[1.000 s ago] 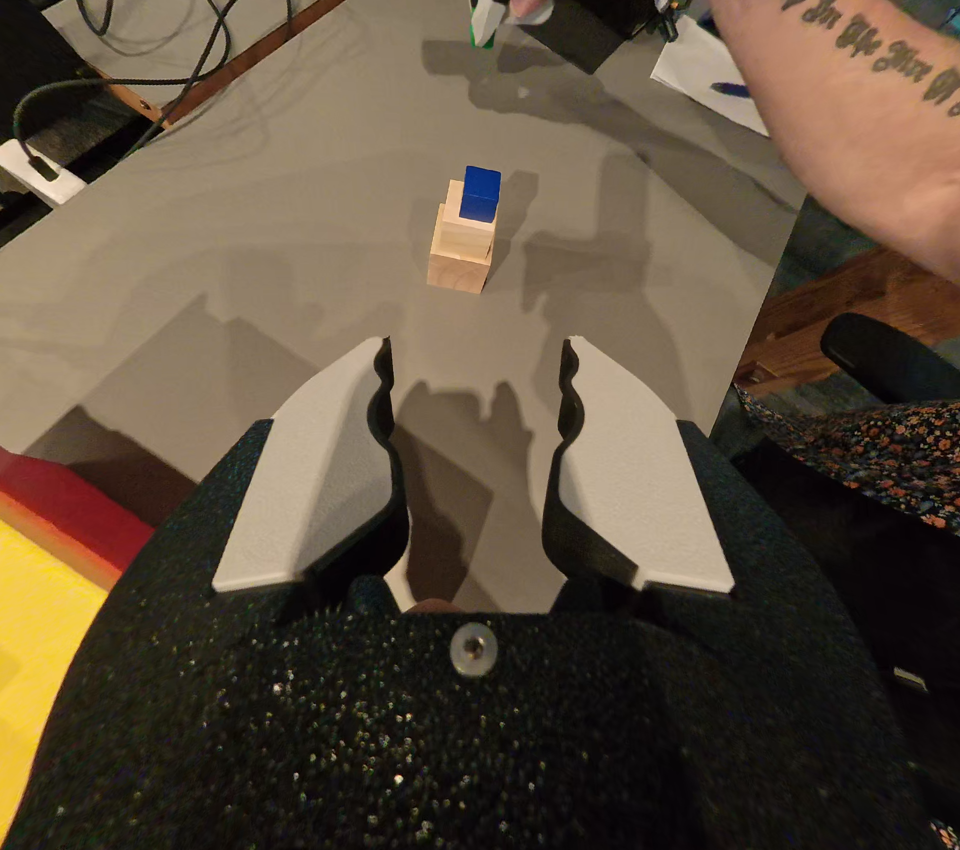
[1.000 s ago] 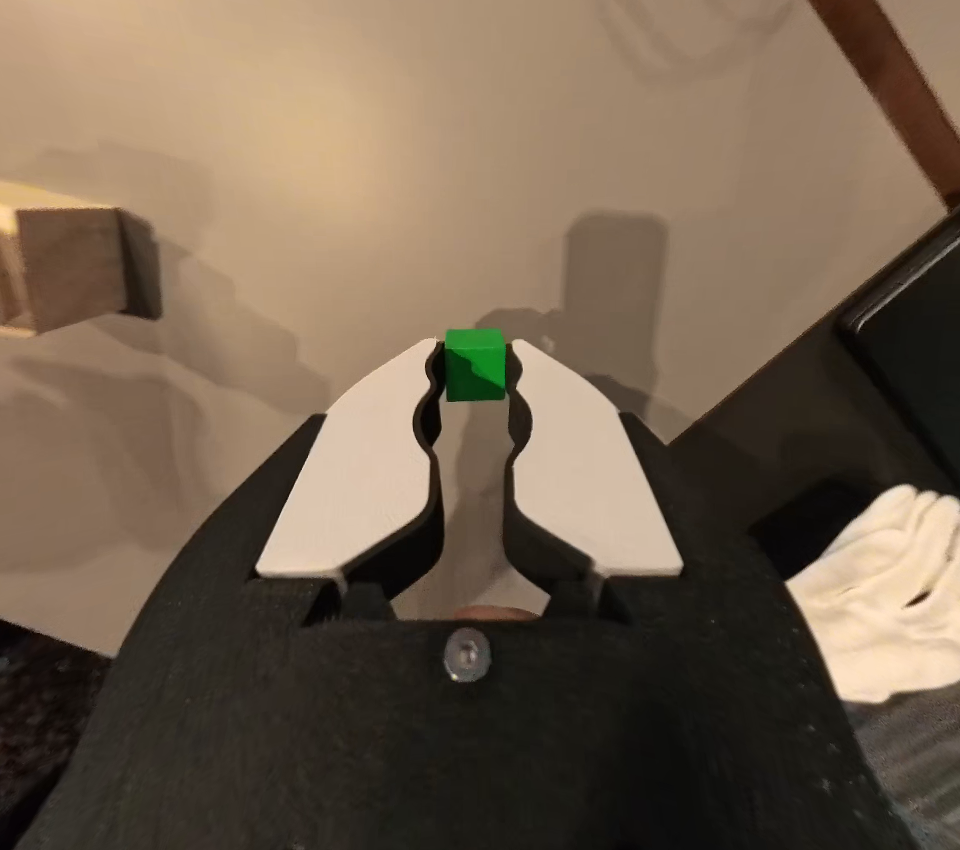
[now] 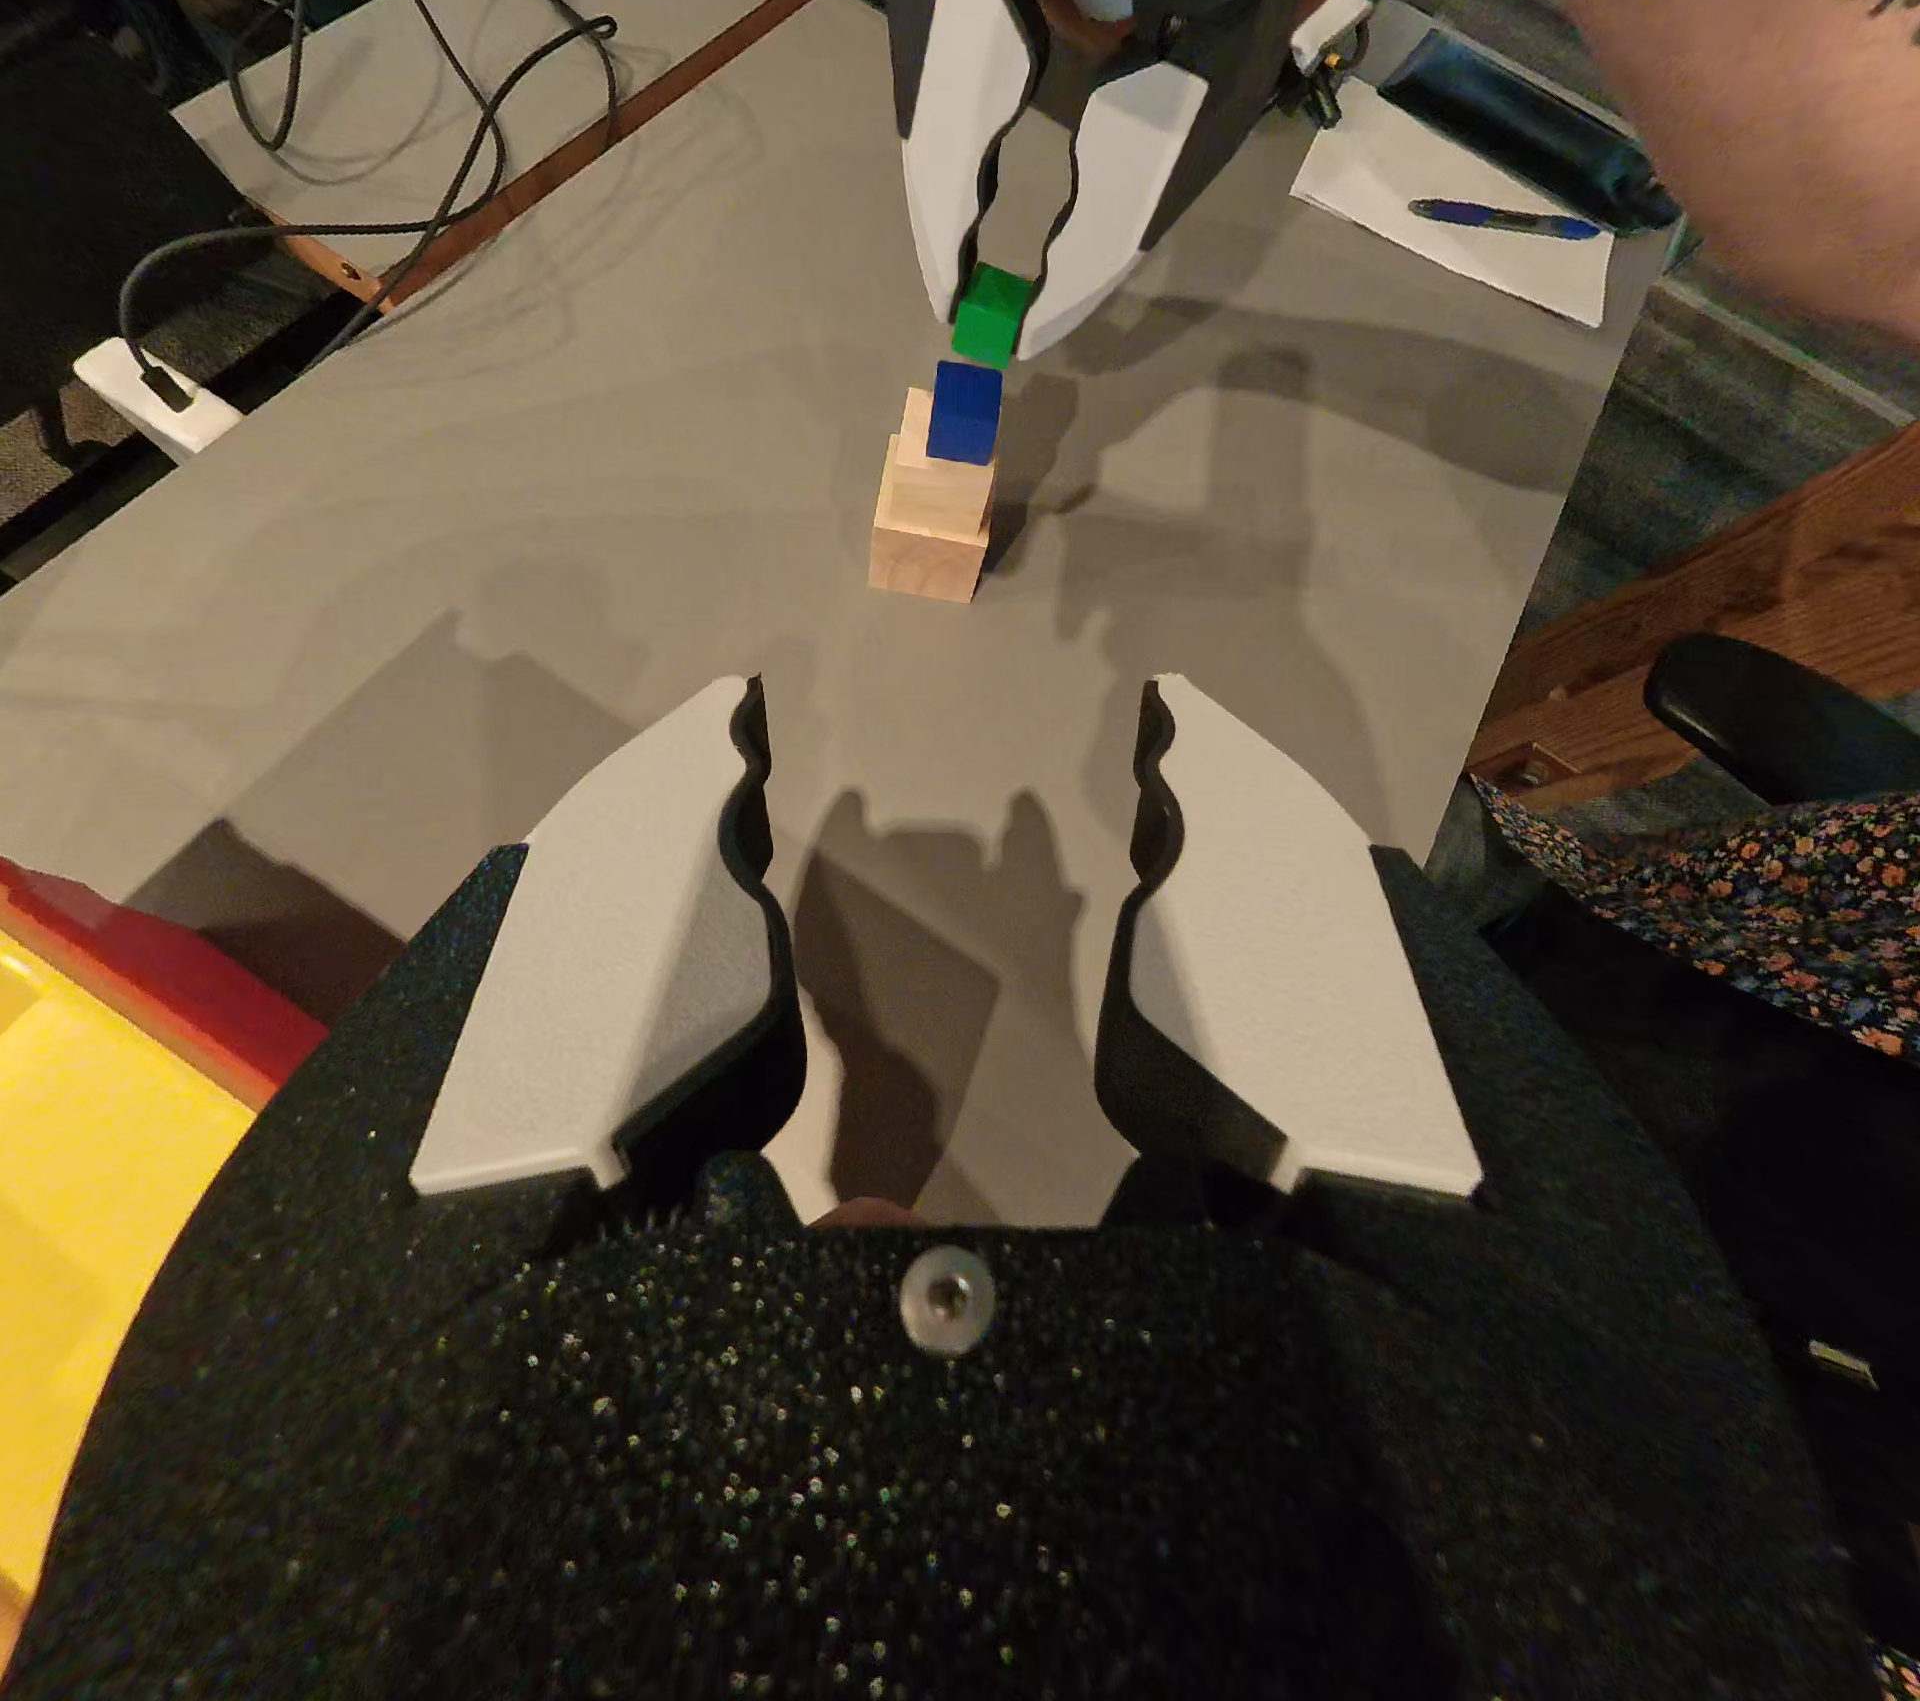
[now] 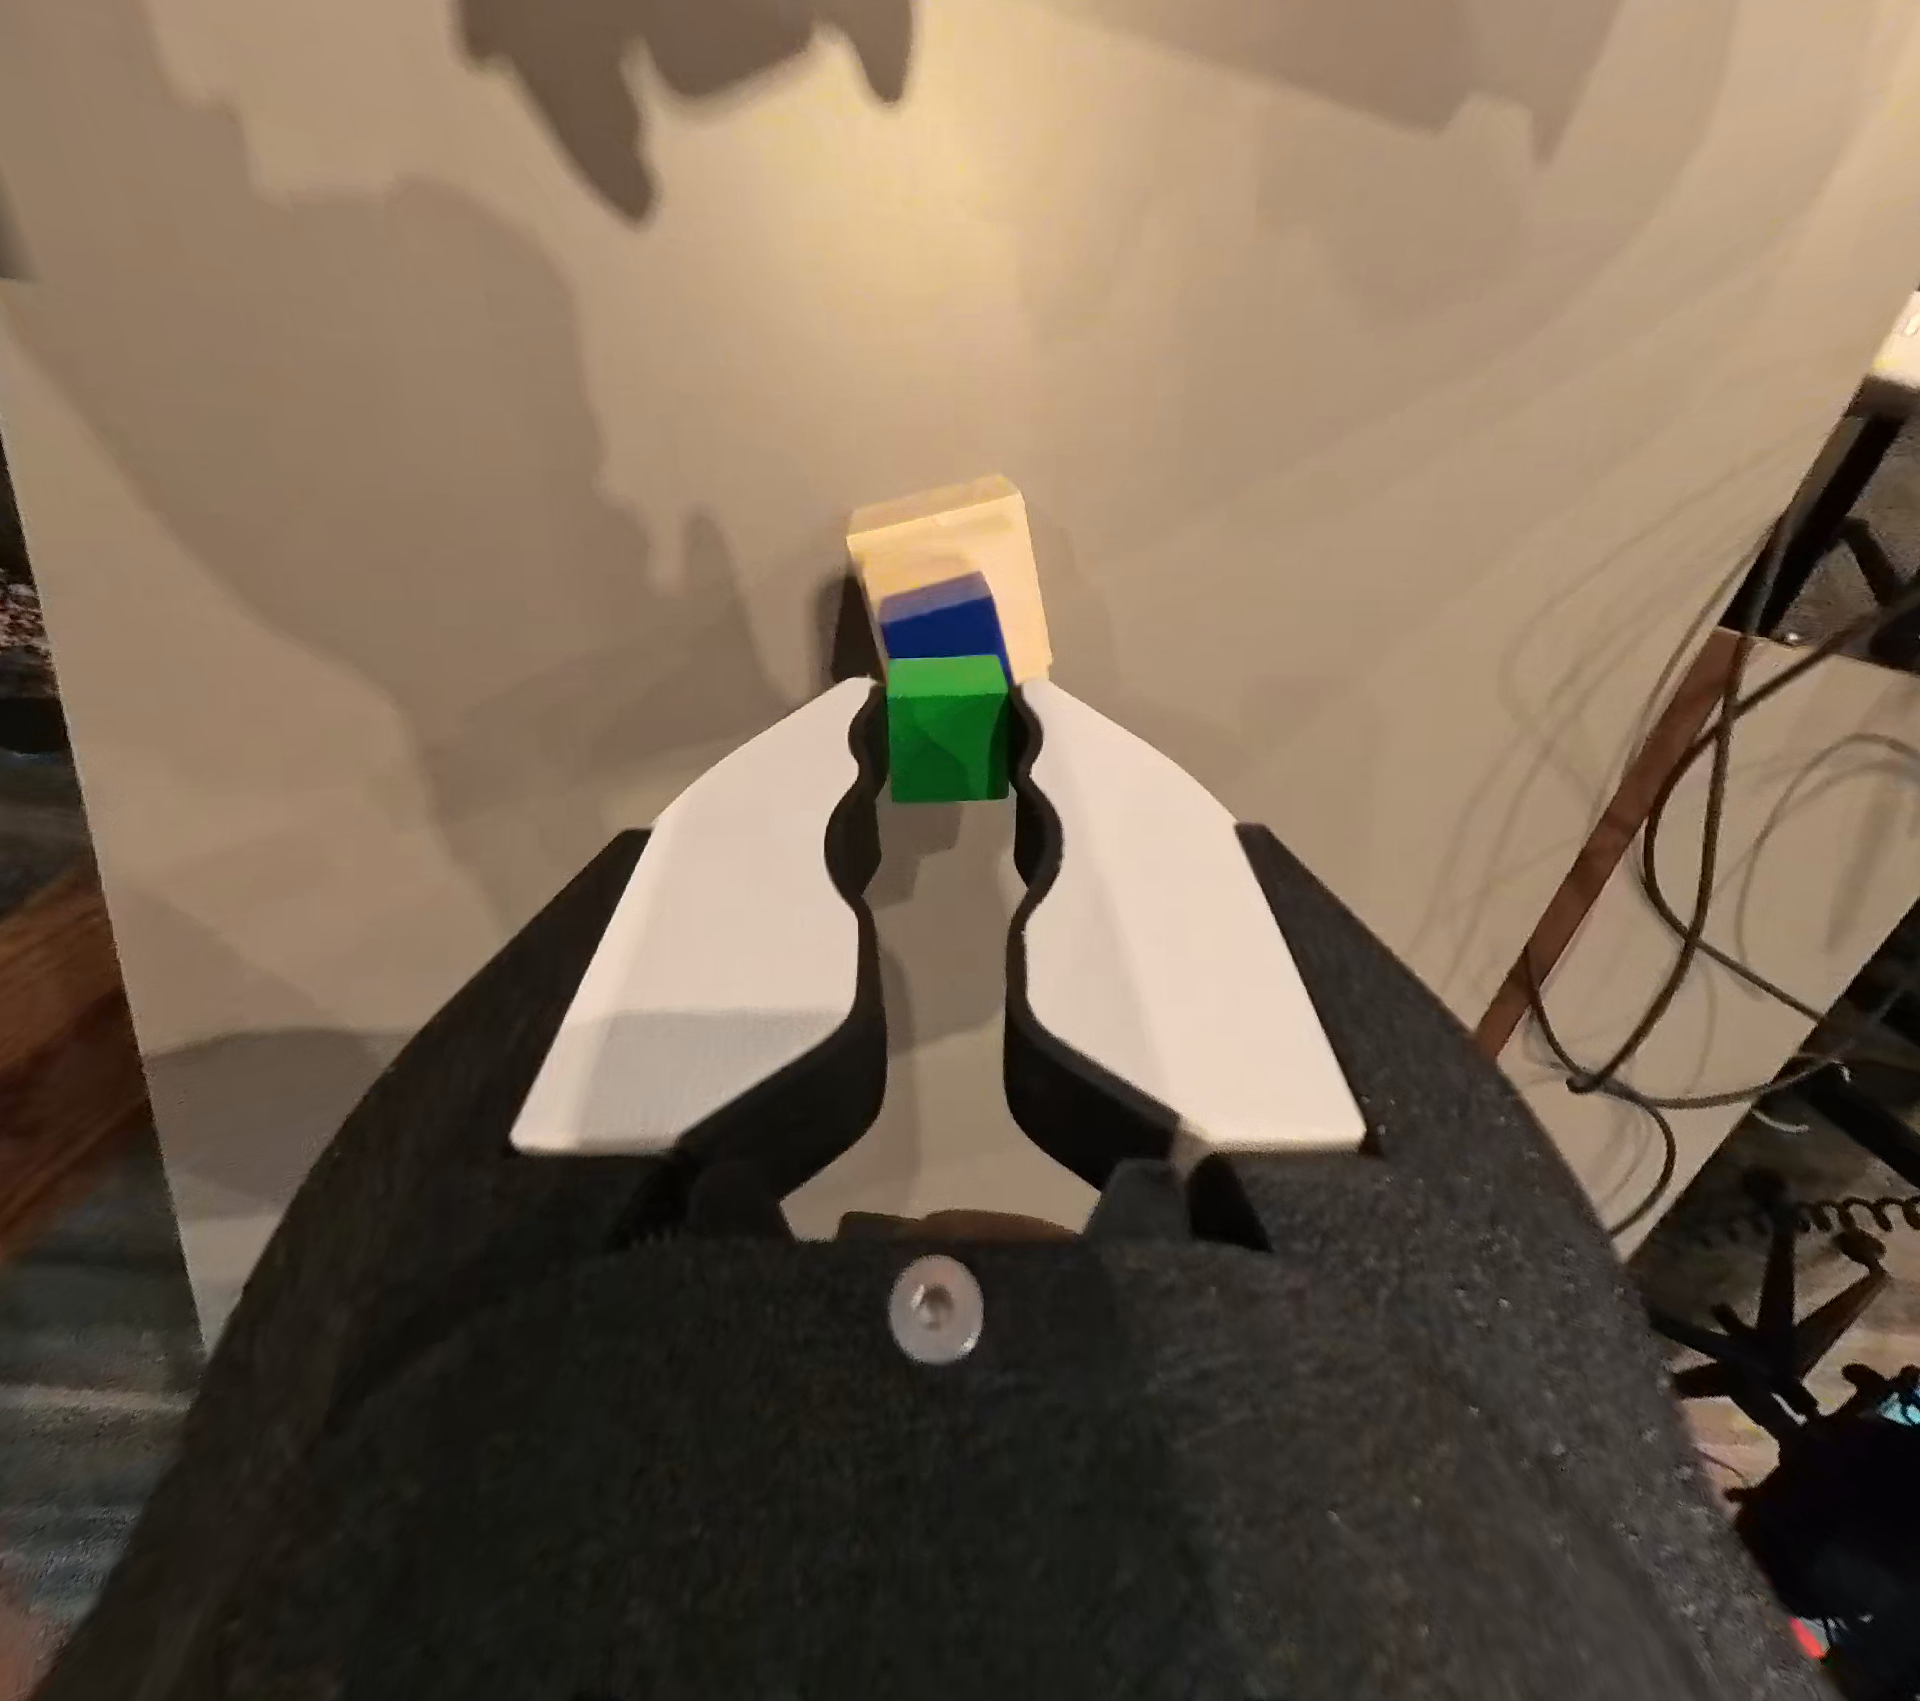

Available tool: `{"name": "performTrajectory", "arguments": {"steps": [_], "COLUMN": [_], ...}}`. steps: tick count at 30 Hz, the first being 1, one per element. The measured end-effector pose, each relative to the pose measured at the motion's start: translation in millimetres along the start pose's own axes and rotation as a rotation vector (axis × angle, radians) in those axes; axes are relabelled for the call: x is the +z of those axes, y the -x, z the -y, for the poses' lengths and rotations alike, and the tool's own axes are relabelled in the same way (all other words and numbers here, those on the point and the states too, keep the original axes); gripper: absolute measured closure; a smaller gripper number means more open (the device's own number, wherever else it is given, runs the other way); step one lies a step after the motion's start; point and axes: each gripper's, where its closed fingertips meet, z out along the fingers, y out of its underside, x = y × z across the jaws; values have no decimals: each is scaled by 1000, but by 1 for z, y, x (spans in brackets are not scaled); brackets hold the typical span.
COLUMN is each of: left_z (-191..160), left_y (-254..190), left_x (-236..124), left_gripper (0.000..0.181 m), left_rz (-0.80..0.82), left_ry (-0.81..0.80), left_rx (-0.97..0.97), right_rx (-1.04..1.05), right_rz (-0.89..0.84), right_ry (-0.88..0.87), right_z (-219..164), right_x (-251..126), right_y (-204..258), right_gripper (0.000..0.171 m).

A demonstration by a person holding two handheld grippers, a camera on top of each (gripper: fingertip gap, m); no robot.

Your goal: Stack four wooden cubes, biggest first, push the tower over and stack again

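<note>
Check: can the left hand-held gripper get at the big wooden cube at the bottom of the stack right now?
Probably yes. The left hand-held gripper is open, with bare table between it and the wooden cube. The right hand-held gripper holds the green cube above the stack, clear of the base.

The bench (image 3: 623,456) has a smooth, matt grey top. On it, the two lower blocks (image 3: 928,524) are bare pale wood; the blue cube (image 3: 964,412) and green cube (image 3: 992,314) above them look painted and satiny. Each claw has matt white fingers (image 3: 623,955) in grainy, speckled black plastic.
</note>
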Motion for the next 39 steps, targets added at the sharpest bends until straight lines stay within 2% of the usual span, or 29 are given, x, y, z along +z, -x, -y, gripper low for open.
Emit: {"name": "performTrajectory", "arguments": {"steps": [1,24,39], "left_z": [0,-2,-4], "left_y": [0,-1,-3], "left_x": [0,5,10], "left_gripper": [114,114,115], "left_rz": [0,-6,-15], "left_ry": [0,16,30], "left_rx": [1,8,11], "right_rx": [-7,-78,-85], "right_rz": [8,45,66], "right_ry": [4,15,-33], "right_z": [0,-4,-5], "right_x": [2,23,22], "right_y": [1,2,3], "right_gripper": [150,150,150]}}
